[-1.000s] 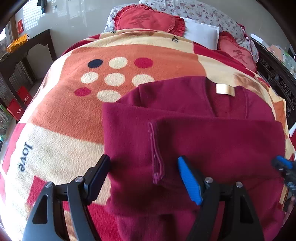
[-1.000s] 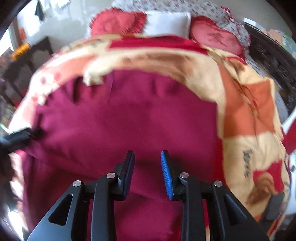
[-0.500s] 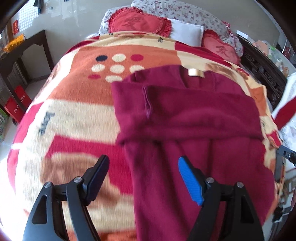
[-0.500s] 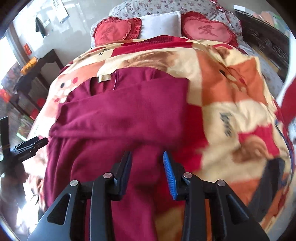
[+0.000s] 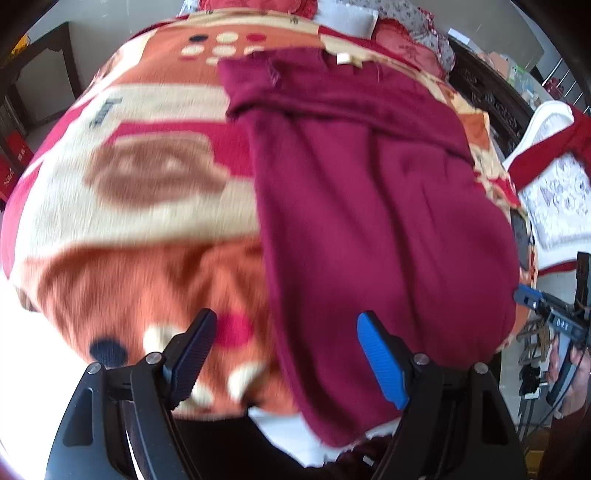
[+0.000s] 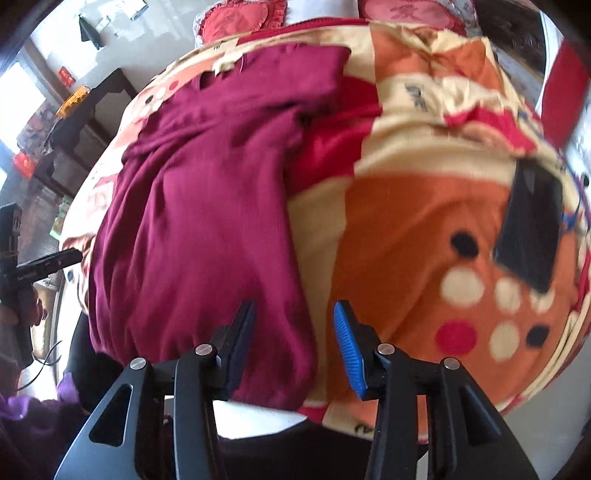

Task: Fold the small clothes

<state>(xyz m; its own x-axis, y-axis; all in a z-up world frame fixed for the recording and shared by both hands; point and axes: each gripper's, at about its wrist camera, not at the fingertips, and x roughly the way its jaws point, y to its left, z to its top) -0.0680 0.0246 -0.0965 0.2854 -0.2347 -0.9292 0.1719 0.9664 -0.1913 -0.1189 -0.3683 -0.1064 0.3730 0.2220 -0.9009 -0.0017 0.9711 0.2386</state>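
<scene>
A bedroom, with a bed (image 5: 122,206) under a fleecy blanket (image 5: 155,229) printed in orange, cream and red patches with dots, and heart-shaped red cushions (image 6: 236,18) at the far end. The left hand-held gripper (image 5: 284,354) has its jaws wide apart and empty, straddling the left edge of the maroon sweater (image 5: 369,206) near its hem. The right hand-held gripper (image 6: 293,334) also stands apart with nothing between the pads, over the sweater's right edge near the hem. The sweater lies flat, its long axis running straight away from both grippers: hem at the near edge of the bed, collar with a pale label (image 5: 343,58) at the far end, sleeves folded across the chest. Each gripper sits about equally close to its own hem corner, so a fold of hem toward collar looks likely. The knit looks soft, thick and limp. A dark flat phone-like object (image 6: 528,229) lies on the blanket to the right, apart from the sweater
</scene>
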